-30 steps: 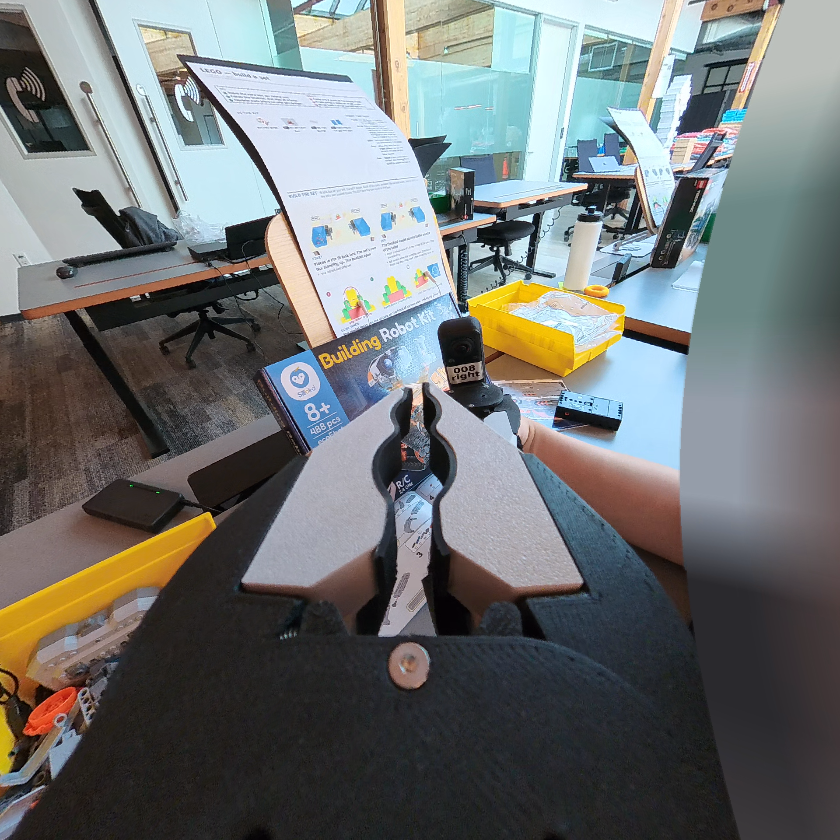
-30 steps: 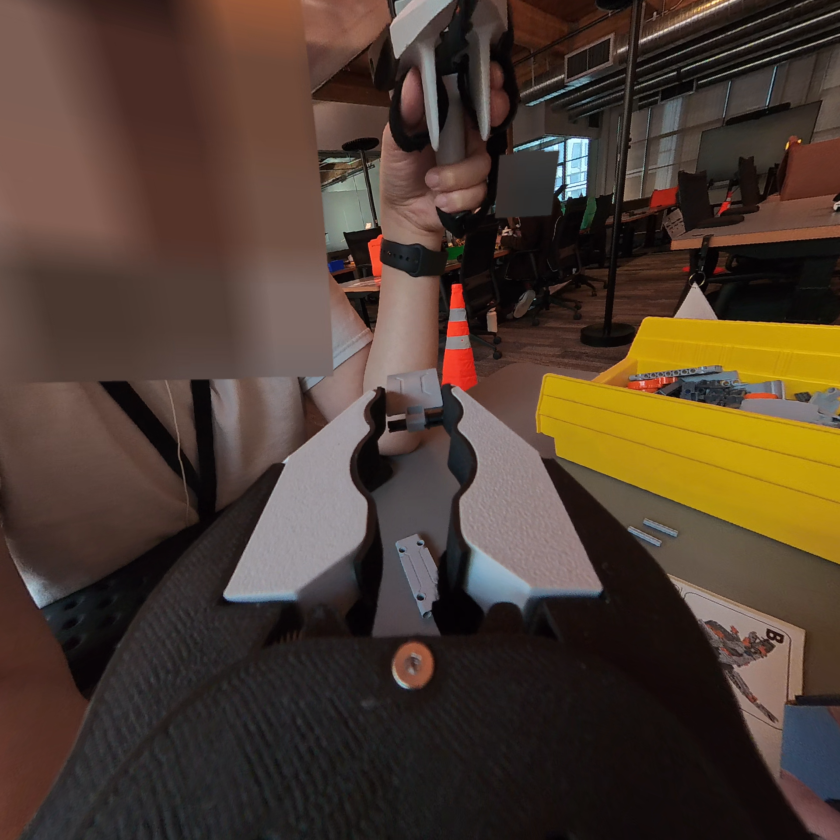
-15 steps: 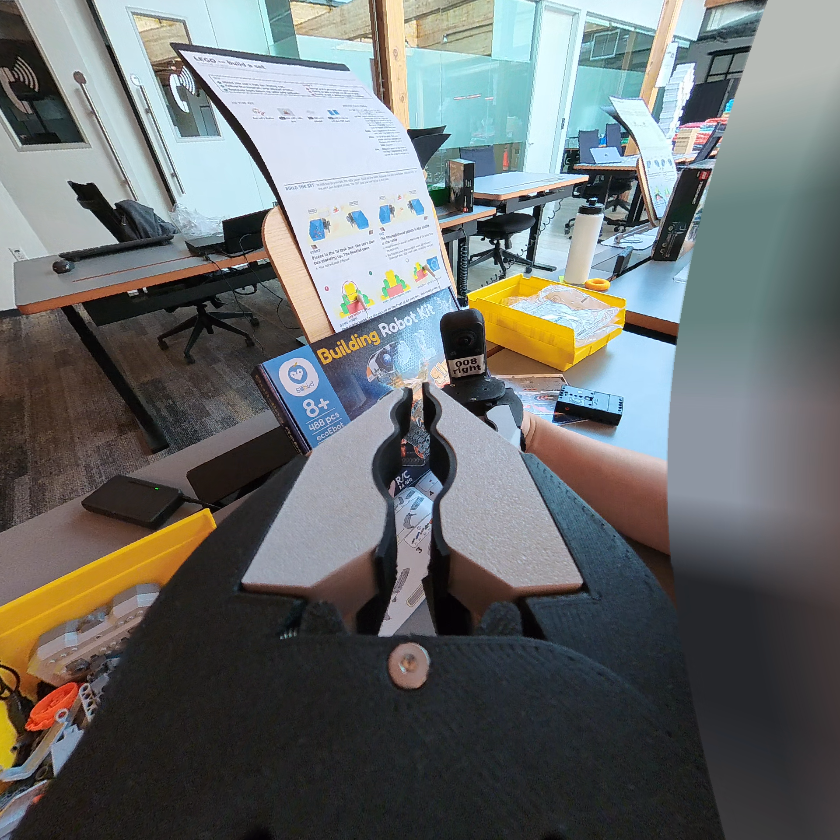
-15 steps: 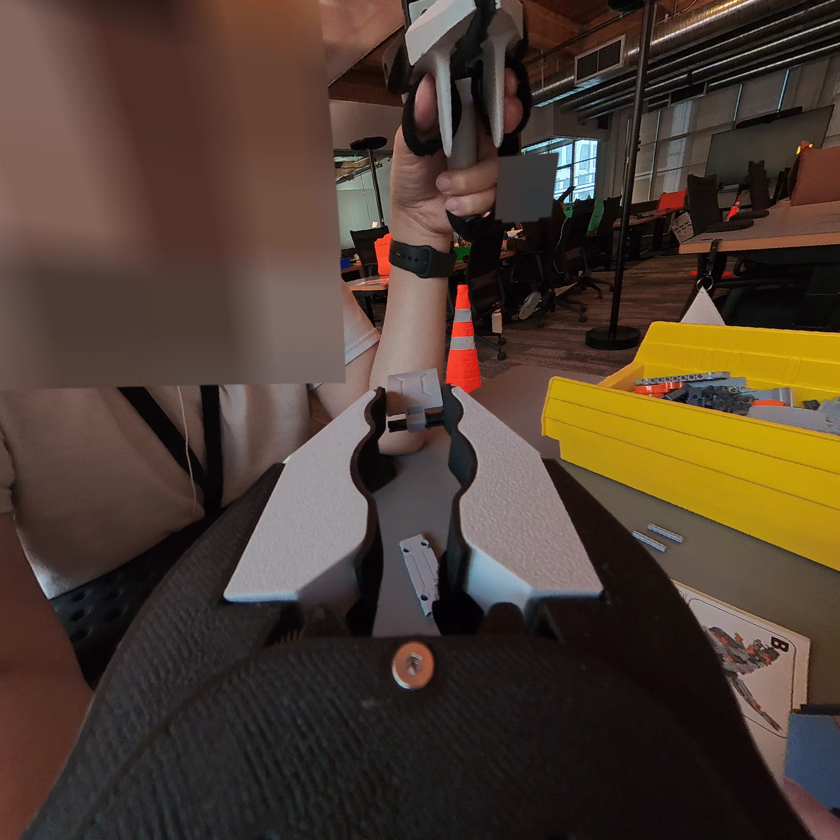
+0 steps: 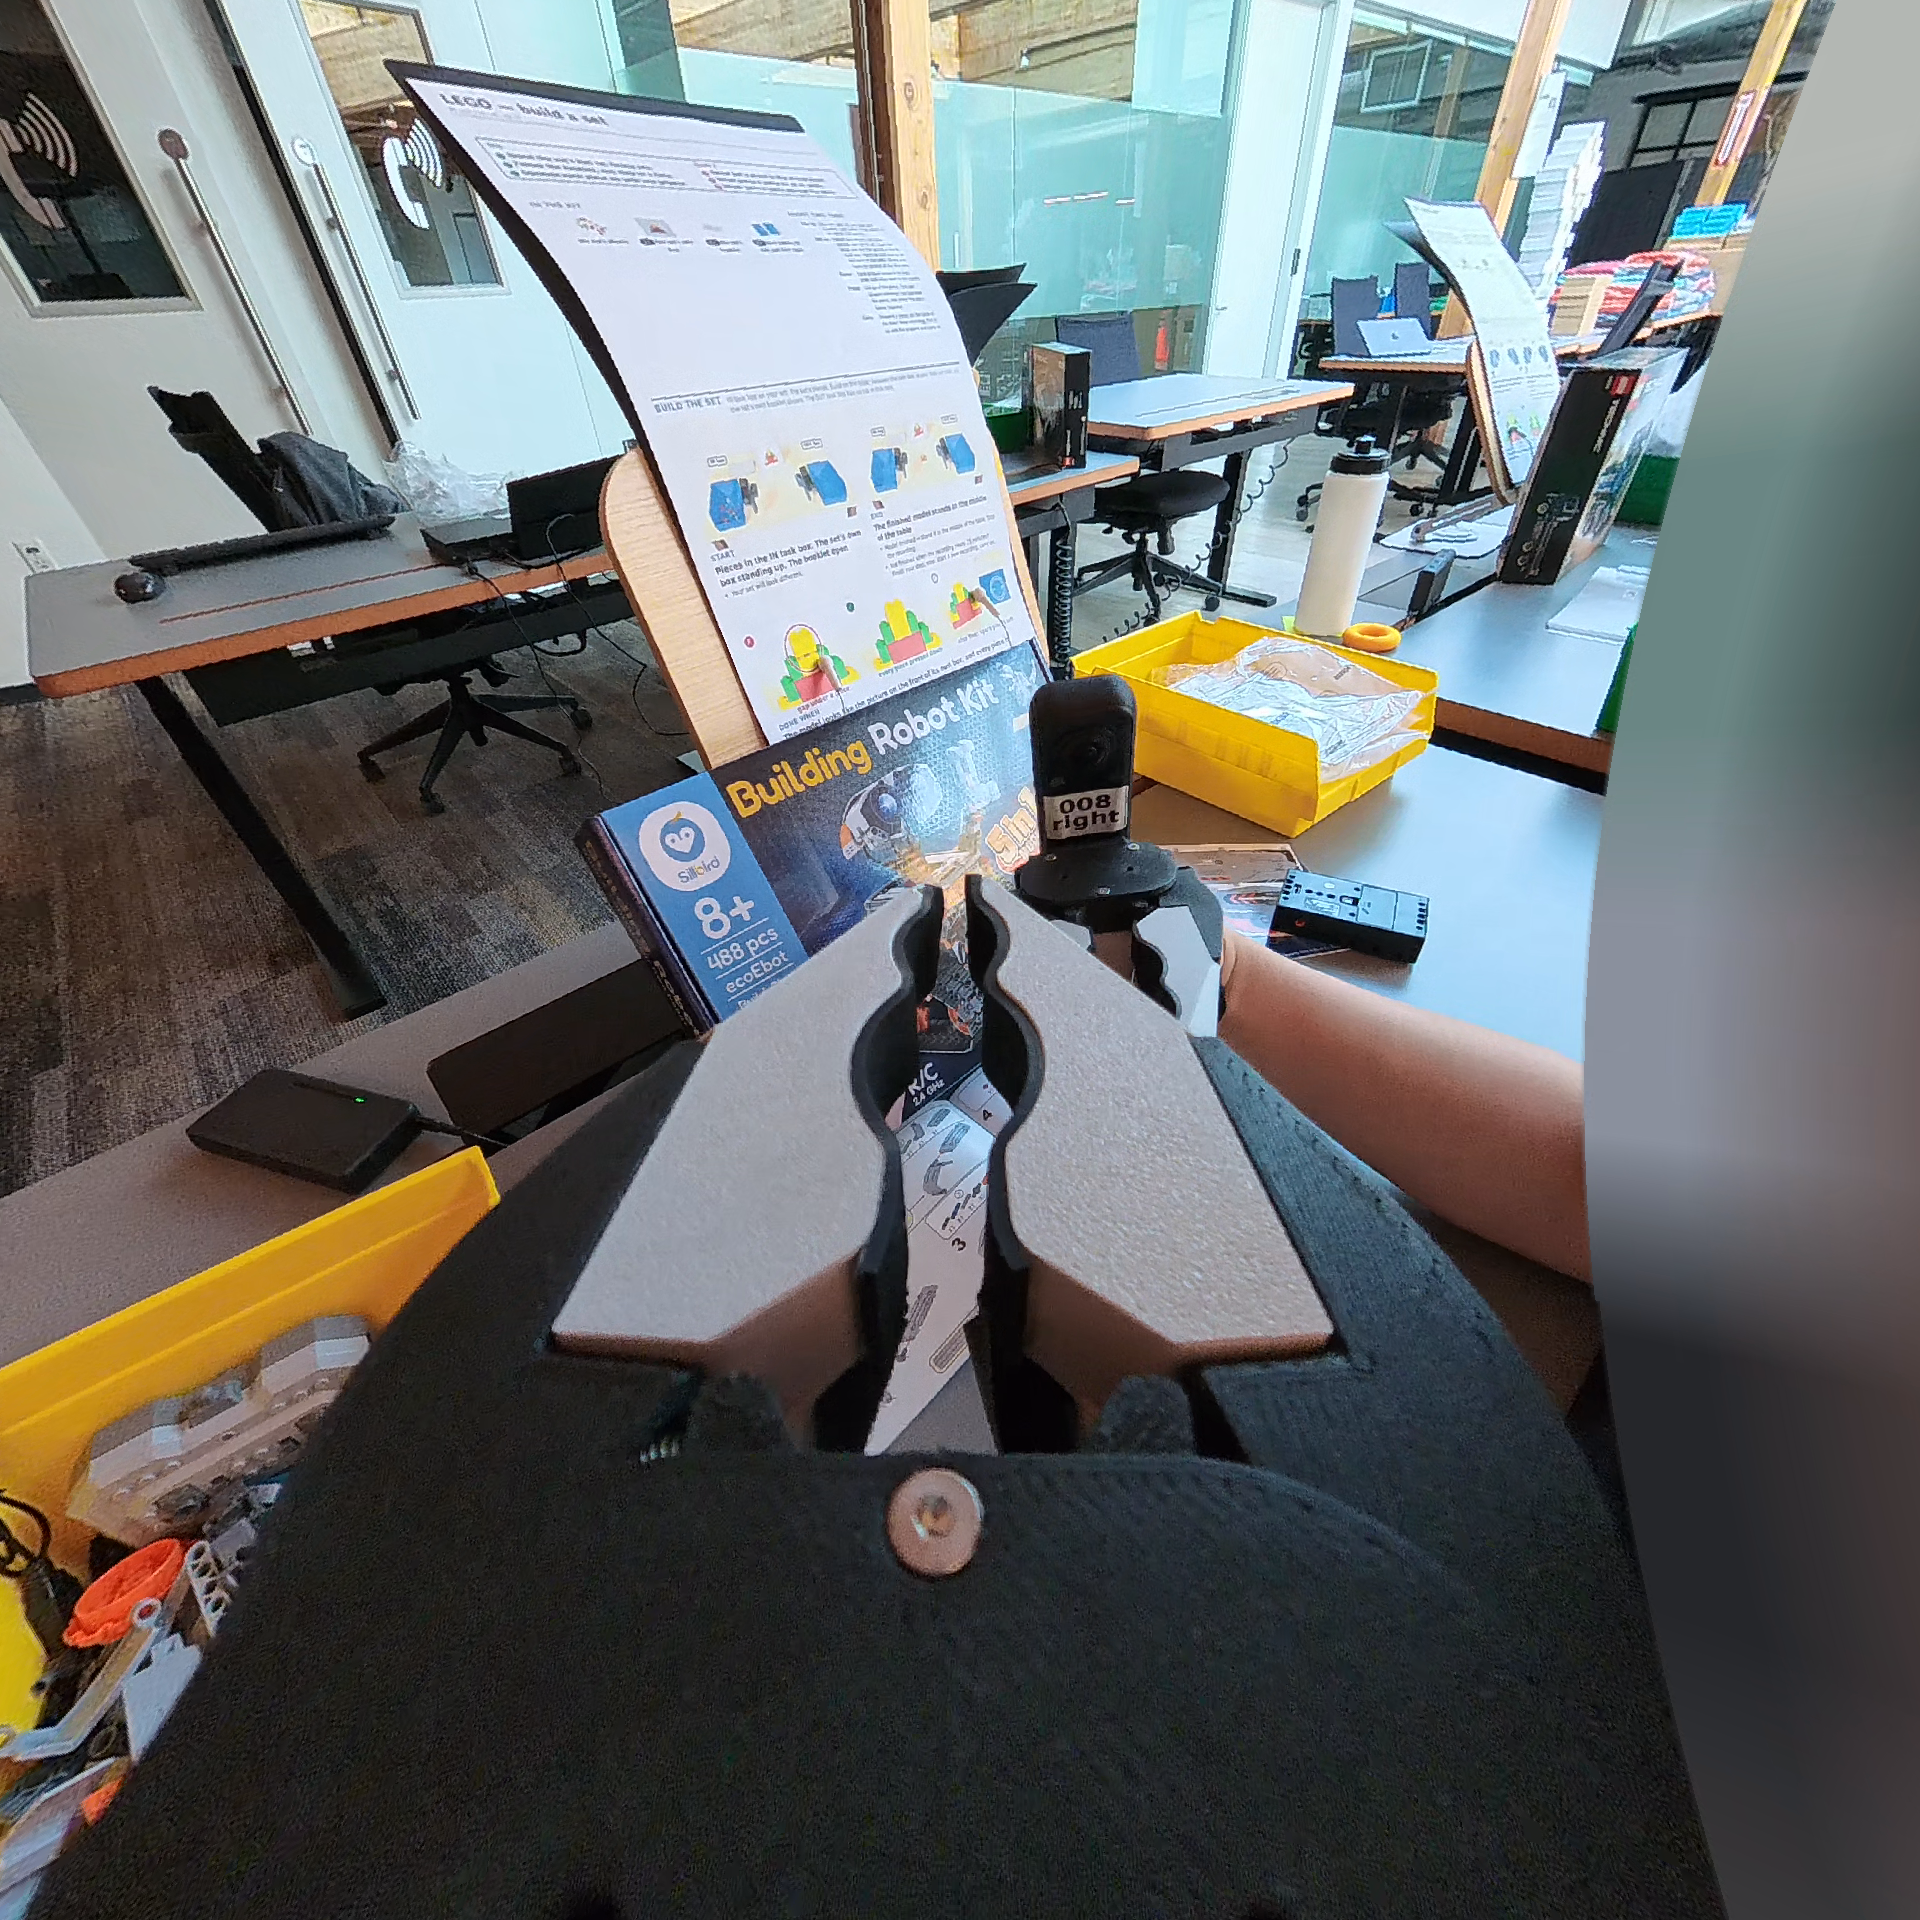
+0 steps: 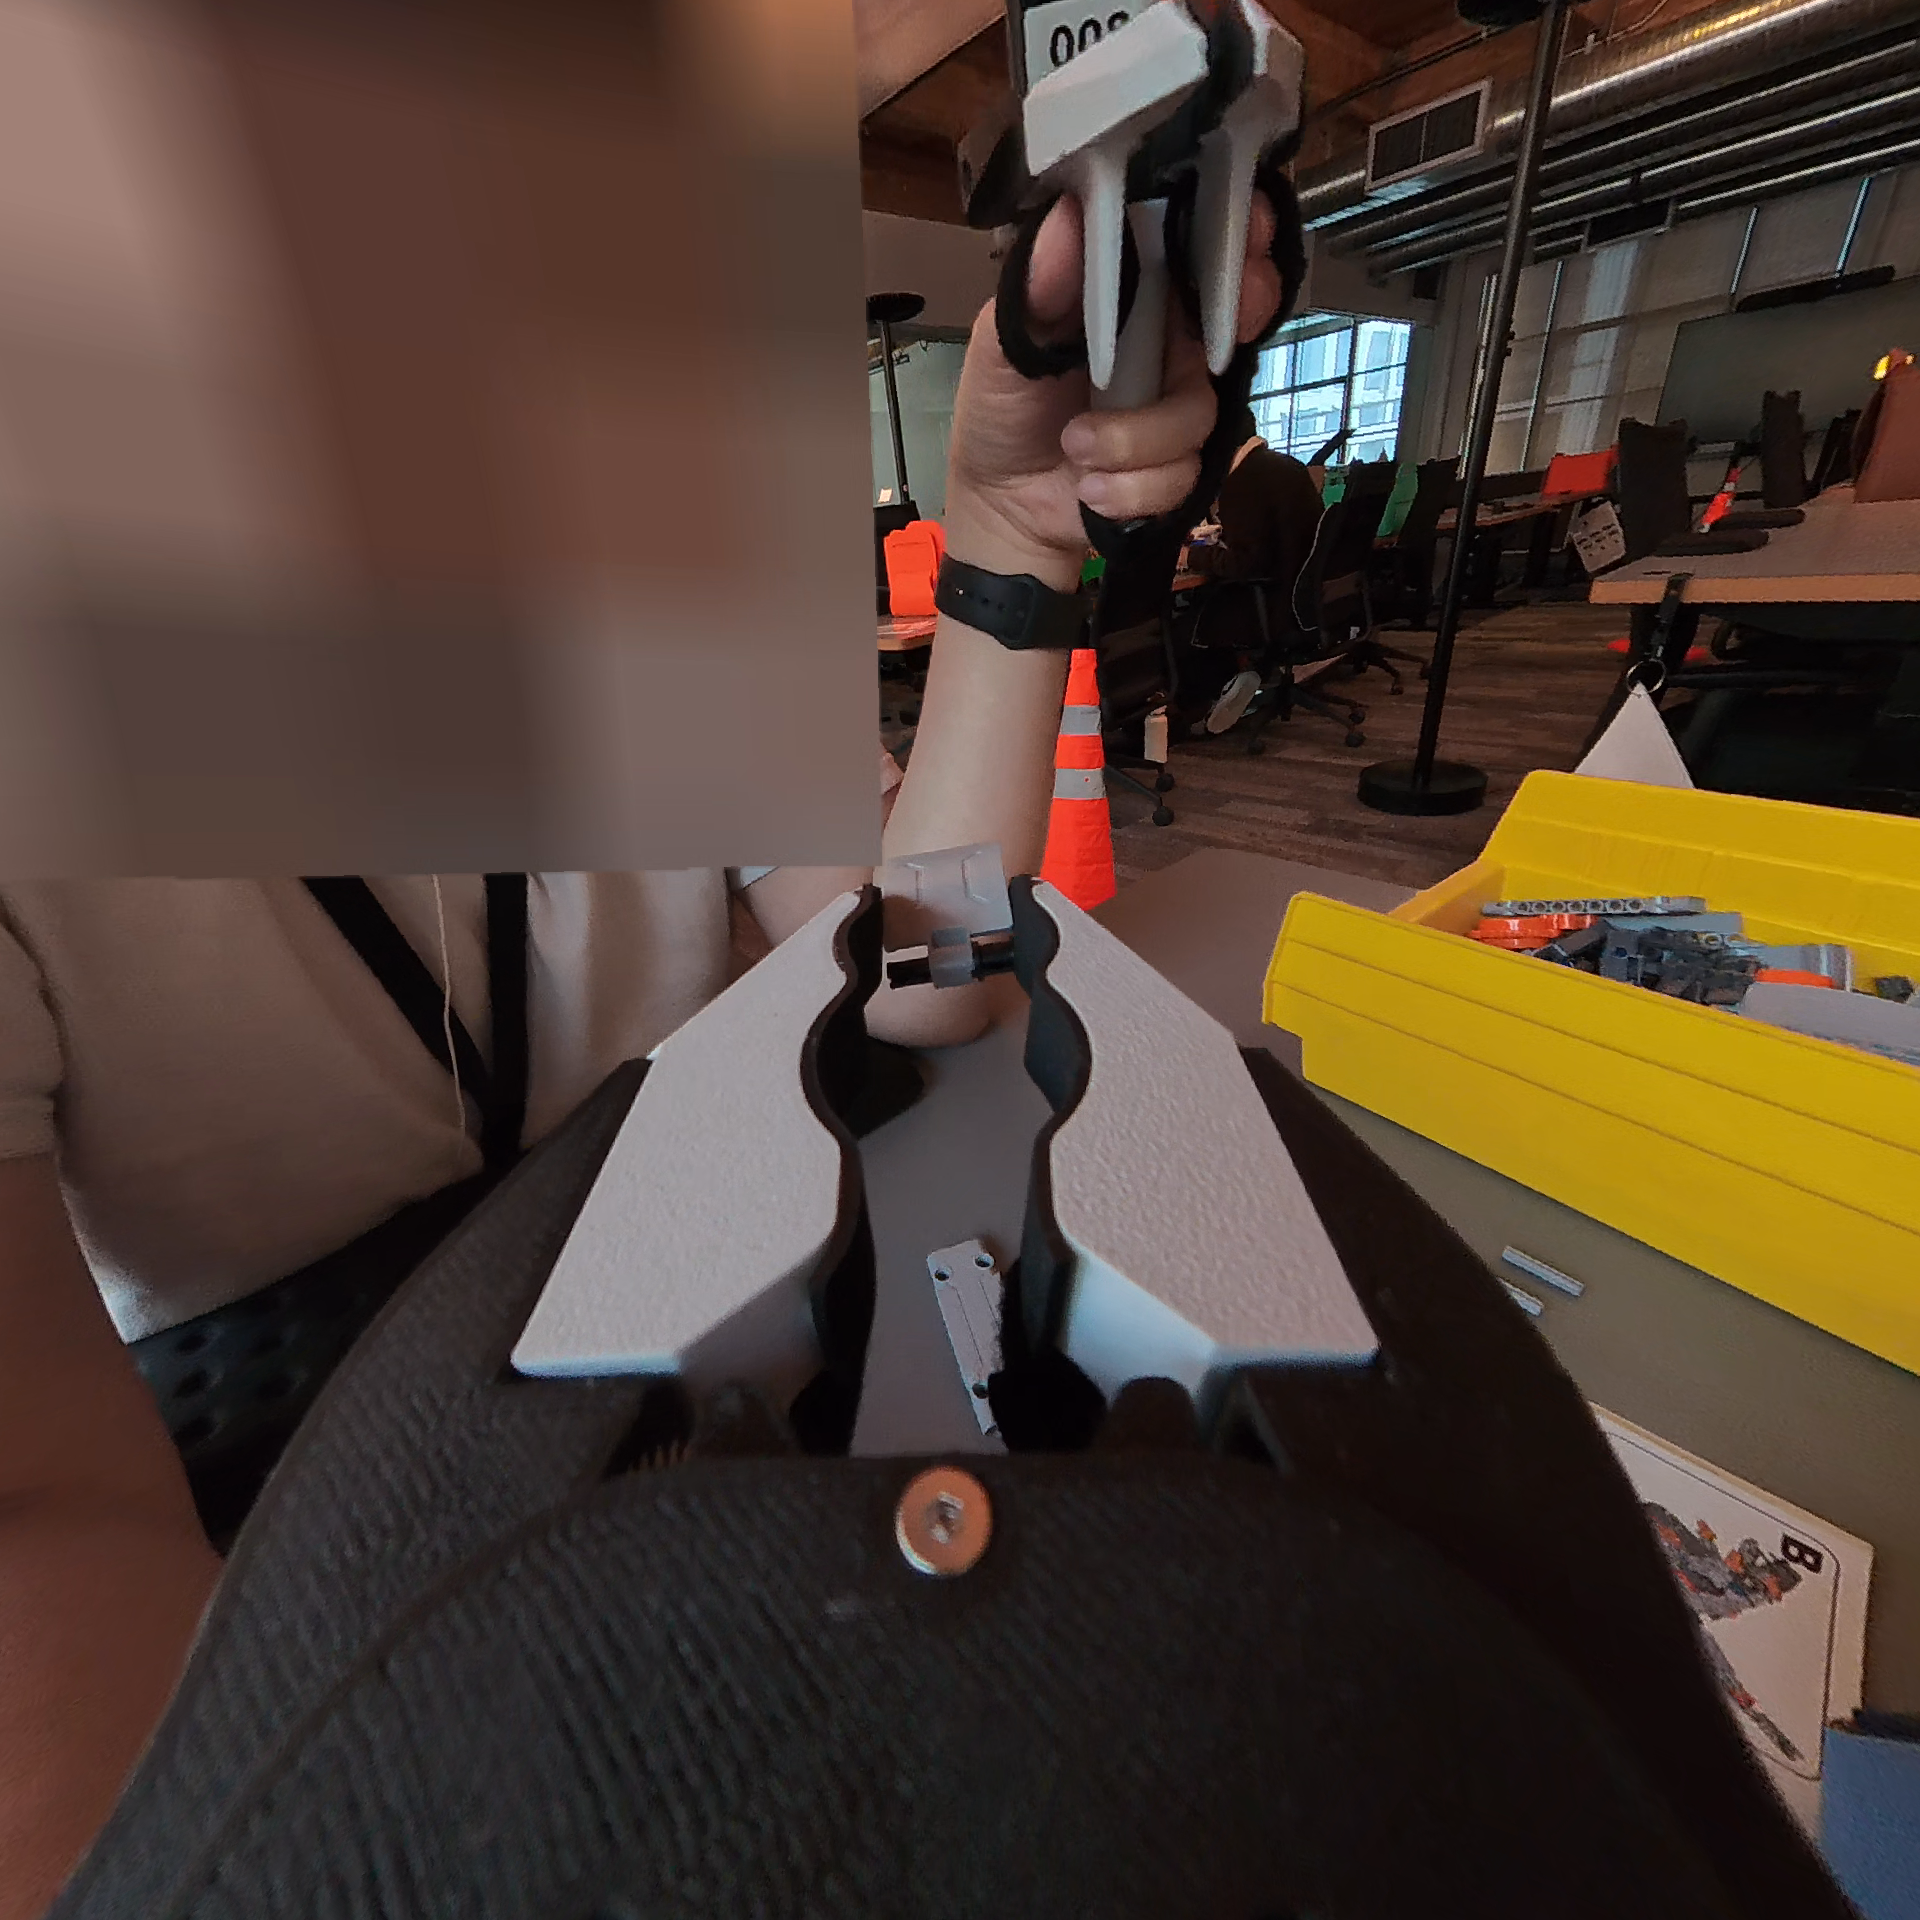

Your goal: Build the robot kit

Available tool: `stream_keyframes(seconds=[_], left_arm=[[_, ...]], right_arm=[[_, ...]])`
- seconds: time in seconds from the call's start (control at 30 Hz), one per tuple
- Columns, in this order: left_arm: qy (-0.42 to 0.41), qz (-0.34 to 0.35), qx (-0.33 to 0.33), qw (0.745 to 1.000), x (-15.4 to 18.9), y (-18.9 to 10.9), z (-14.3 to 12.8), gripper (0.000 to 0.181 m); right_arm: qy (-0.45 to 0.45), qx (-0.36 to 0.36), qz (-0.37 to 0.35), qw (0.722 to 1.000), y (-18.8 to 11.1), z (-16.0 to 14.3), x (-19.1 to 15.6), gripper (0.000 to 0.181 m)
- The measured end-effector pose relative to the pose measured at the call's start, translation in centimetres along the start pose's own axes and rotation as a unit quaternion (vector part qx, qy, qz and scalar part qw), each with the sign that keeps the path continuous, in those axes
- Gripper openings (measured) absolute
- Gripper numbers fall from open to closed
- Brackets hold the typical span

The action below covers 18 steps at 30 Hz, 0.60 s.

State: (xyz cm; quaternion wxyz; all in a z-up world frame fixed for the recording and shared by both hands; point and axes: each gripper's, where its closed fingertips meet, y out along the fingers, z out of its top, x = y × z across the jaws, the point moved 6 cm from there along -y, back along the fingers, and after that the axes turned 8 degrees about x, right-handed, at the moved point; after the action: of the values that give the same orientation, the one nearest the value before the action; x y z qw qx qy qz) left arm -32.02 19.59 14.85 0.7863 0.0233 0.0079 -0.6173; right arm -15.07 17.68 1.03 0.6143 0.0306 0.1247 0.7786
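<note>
My right gripper (image 6: 945,920) is shut on a small part (image 6: 951,961): a black axle with a grey bush, with a light grey panel (image 6: 943,878) standing above it. It holds the part above the grey table (image 6: 935,1164), close to the person's body. A flat grey piece (image 6: 971,1309) lies on the table under its fingers. My left gripper (image 5: 954,899) is shut and empty, raised high above an open booklet (image 5: 940,1174). It also shows at the top of the right wrist view (image 6: 1158,312), held up by a hand. The right gripper's camera (image 5: 1081,748) shows just beyond the left fingertips.
A yellow bin of parts (image 6: 1558,1070) stands on the right, also seen at lower left in the left wrist view (image 5: 239,1288). A blue kit box (image 5: 748,904) leans on a wooden stand bearing a printed sheet (image 5: 790,416). Another yellow bin (image 5: 1247,769) and a black block (image 5: 1351,914) lie farther off. There is about 15 centimeters between the tips of the two grippers.
The raised left gripper has drifted a little to the right in the right wrist view. The right gripper still holds the small part in the same place.
</note>
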Motion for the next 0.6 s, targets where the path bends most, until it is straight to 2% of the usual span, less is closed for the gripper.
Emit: stream_keyframes(seconds=[0.37,0.6], left_arm=[[0.001,0.001,-0.003,1.0,0.0,0.0,-0.1,0.002],[-0.002,0.005,-0.002,1.0,-0.3,-0.2,-0.1,0.002]], right_arm=[[-0.017,0.006,0.015,1.0,0.4,0.7,-0.6,0.024],[-0.024,0.015,0.049,0.998,0.9,1.0,-1.6,0.024]])
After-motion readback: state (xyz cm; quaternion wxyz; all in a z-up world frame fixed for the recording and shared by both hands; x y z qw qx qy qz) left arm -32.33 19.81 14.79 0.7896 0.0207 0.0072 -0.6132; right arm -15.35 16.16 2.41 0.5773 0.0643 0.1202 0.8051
